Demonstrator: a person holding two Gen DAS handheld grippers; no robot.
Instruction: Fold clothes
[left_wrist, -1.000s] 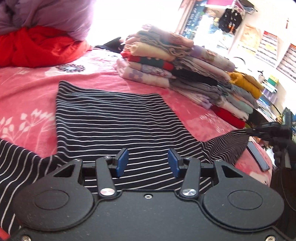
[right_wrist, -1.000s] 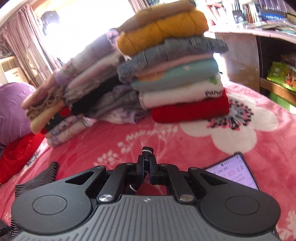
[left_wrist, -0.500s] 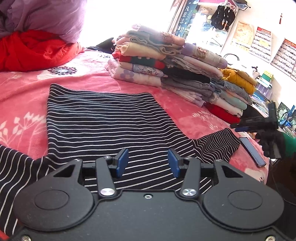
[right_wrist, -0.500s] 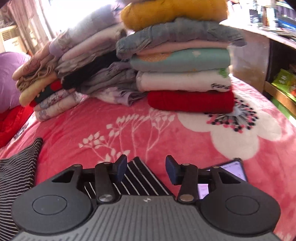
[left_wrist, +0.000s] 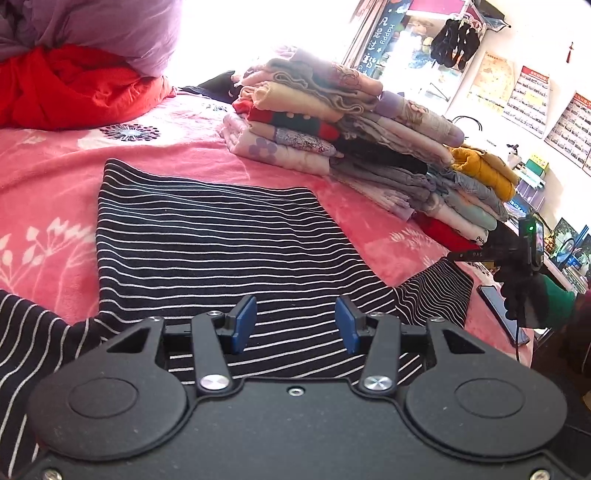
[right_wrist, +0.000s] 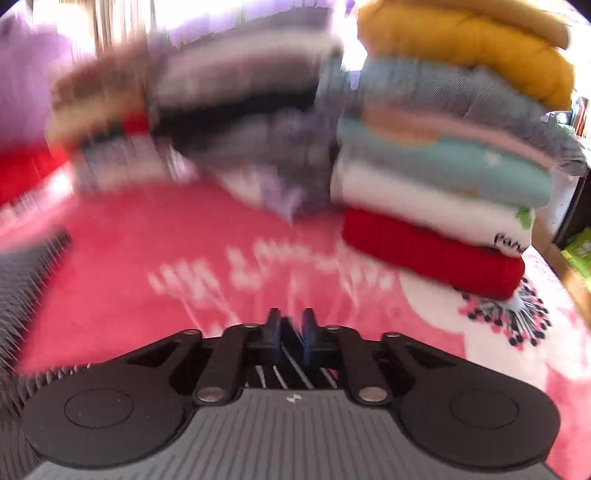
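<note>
Black cotton top with thin white stripes (left_wrist: 221, 251) lies spread flat on the pink floral fleece blanket (left_wrist: 48, 177), body smooth, one sleeve (left_wrist: 436, 295) angled out to the right and the other trailing off at the lower left. The left gripper (left_wrist: 295, 325) hovers above the near hem, blue pads set wide apart, holding nothing. The right gripper (right_wrist: 291, 332) has its pads drawn nearly together with striped cloth between them; it appears to be pinching the right sleeve end, though that view is motion-blurred. Folded garments stand in two stacks (left_wrist: 369, 140) behind the top.

Judgement: the sleeve fold is in hand. The next move calls for carrying the pinched sleeve inward across the body and laying it flat, without dragging the smoothed panel.
</note>
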